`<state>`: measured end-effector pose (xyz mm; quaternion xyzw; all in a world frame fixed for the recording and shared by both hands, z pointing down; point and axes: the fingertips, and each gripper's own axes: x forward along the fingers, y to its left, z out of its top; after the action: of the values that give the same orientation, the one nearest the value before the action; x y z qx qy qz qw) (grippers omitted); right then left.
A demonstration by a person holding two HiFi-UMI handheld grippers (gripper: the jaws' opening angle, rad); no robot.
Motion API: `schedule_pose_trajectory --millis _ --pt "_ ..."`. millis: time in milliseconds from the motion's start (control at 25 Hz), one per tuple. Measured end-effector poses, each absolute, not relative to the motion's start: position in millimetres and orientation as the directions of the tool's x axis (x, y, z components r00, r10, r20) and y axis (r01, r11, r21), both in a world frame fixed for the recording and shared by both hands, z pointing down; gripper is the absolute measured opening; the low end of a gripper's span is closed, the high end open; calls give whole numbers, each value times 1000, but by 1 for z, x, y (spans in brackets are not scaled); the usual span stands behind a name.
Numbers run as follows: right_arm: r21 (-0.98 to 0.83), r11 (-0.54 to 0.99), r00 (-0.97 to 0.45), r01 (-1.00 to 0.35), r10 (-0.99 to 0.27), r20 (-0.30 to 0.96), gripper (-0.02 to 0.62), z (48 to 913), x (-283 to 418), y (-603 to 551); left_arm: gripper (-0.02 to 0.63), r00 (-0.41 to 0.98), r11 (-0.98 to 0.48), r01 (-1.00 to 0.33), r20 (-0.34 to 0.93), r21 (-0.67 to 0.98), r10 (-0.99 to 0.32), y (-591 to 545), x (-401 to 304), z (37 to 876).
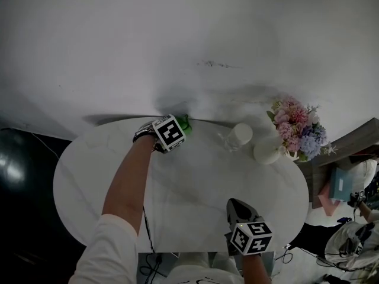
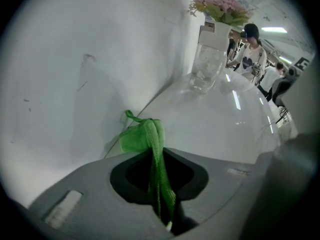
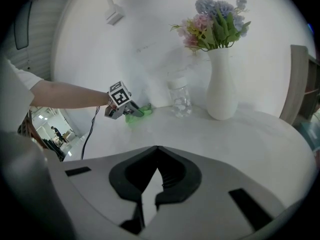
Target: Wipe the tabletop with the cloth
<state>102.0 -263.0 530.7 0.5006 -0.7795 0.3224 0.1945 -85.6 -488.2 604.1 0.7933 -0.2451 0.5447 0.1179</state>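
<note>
A green cloth (image 2: 145,136) is pinched between the jaws of my left gripper (image 2: 161,204), its bunched end resting on the white marble tabletop (image 1: 189,188) right at the far edge by the wall. In the head view the cloth (image 1: 185,122) peeks out beyond the left gripper (image 1: 177,128). From the right gripper view the same cloth (image 3: 138,115) lies at the table's back left. My right gripper (image 1: 238,209) hovers near the front edge, jaws touching at the tips with nothing between them (image 3: 156,171).
A clear glass jar (image 1: 240,135) and a white vase of pink and blue flowers (image 1: 269,148) stand at the table's back right. A white wall (image 1: 189,52) runs right behind the table. People and furniture sit beyond the right edge.
</note>
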Motion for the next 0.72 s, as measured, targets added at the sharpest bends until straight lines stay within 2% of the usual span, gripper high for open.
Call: schedule_pose_trajectory --millis 720 --pt "-310 315 -442 -897 -664 603 0 523 135 -241 49 235 -834 -541 934 -105 -270 -445 -52 606"
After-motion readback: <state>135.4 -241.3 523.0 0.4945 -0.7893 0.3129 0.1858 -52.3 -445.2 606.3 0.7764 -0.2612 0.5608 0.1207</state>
